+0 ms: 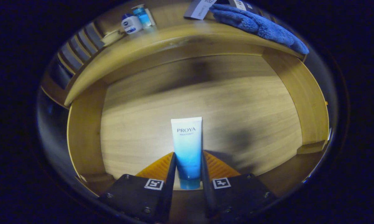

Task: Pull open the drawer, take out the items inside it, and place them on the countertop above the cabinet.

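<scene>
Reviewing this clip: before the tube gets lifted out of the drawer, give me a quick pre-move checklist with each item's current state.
1. Drawer pulled open: ok.
2. Tube between the claw fingers: ok, both press its lower body.
3. Tube centred in grip: ok, cap end nearest the claw.
4. Tube off the drawer floor: cannot tell.
5. Free countertop spot: ok, bare wood between the small bottles and the blue towel.

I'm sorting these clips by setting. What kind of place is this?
Probably a bathroom or vanity cabinet mock-up: an open wooden drawer, a cosmetic tube clamped between the gripper fingers, and jars plus a blue towel on the countertop.
</scene>
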### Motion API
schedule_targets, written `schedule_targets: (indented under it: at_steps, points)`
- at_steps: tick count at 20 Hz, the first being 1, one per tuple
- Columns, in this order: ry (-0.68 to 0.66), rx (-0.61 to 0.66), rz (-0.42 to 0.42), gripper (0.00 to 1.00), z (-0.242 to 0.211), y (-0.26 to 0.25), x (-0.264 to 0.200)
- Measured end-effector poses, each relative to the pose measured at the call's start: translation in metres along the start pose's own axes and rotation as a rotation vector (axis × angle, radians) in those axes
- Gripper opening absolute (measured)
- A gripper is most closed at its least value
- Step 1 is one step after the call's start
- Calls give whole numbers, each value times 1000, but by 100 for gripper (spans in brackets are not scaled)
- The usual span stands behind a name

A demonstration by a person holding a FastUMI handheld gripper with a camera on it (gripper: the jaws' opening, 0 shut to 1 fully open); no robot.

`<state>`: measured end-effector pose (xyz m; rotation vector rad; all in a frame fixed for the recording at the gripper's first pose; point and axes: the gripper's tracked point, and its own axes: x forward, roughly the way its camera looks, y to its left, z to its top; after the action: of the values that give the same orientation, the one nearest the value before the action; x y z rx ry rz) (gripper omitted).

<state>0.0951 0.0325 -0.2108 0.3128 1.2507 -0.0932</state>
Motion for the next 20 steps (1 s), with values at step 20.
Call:
schedule_targets:
  at_steps: [20]
  points:
    - [-853,-59,130,42,146,20,-211]
